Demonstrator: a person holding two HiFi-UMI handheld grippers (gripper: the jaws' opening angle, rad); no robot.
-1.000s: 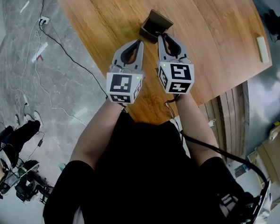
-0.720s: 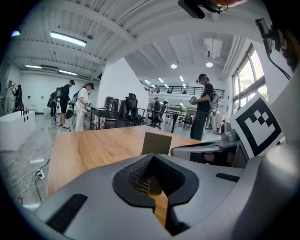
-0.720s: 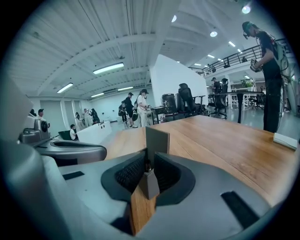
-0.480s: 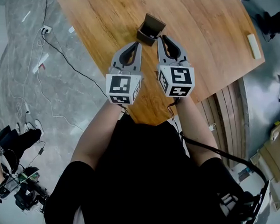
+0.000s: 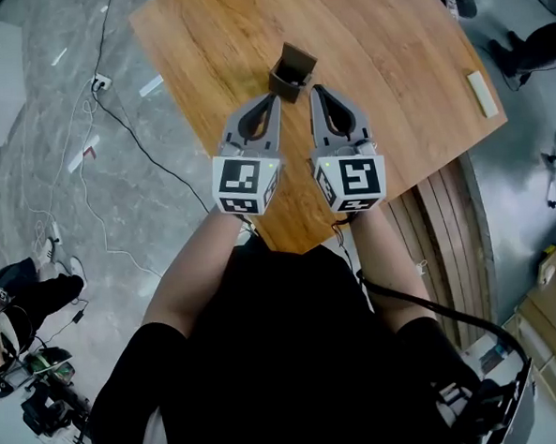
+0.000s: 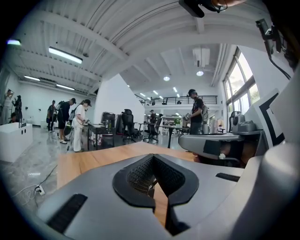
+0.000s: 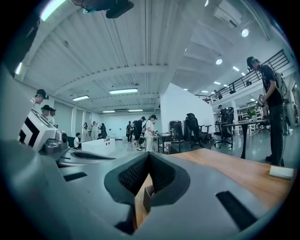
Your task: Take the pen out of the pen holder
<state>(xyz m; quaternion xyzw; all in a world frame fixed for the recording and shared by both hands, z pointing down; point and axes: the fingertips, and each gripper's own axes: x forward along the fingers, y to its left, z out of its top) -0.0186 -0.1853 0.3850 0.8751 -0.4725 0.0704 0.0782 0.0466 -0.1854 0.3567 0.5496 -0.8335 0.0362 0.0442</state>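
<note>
On the far left, well to the left of both sets of fingers, a grey floor [image 5: 59, 173] is seen, with thin cables [image 5: 126, 113] trailing across it. The left gripper [image 5: 274, 98] is held over the near part of a wooden table [image 5: 390, 59], its marker cube [image 5: 246, 183] nearest the person. In the left gripper view its jaws are seen pressed together at the tips [image 6: 152, 158], with only the bowed gap behind the tips left free. Nothing is held there, and bare wood is seen through the gap.

Just beyond the fingertips, and between the two pairs, a dark brown pen holder [image 5: 292, 70] stands upright on the table. It is set slightly nearer the left fingertips. Whether it is touched by them cannot be told. Its inside is dark, and the pen cannot be made out in any view.

The right gripper [image 5: 315, 90] is held beside the left one, with its own marker cube [image 5: 351, 182] toward the person. Its jaws are likewise closed tip to tip [image 7: 148, 154] on nothing, and a corner of the pen holder [image 7: 146, 199] is seen through the gap behind the tips.

Well to the right of the right fingers, a small white block [image 5: 481, 93] lies near the table's edge.
</note>
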